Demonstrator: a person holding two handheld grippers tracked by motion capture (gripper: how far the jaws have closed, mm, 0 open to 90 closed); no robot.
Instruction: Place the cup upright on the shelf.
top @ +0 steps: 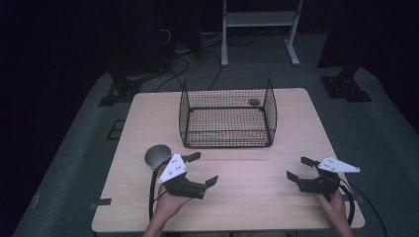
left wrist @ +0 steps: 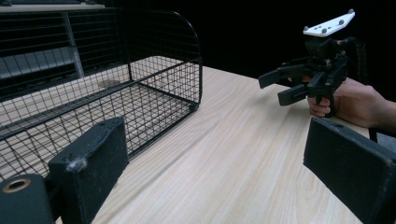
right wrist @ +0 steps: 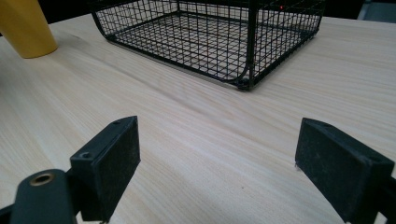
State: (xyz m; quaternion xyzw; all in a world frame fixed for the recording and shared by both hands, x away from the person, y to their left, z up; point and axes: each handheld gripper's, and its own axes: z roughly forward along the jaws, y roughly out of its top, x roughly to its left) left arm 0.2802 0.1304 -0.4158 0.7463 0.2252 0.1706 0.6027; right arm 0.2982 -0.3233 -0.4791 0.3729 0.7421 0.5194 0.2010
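We hold both grippers wide and empty; the cup (top: 157, 156) stands just behind our left gripper (top: 202, 169), well apart from the right gripper (top: 295, 168).

cup (right wrist: 25, 25): top cut off | basket (left wrist: 93, 93): left side cut off

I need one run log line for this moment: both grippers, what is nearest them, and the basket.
left gripper: open, empty | round yellow cup: upright beside it | right gripper: open, empty | black wire basket: on wooden table
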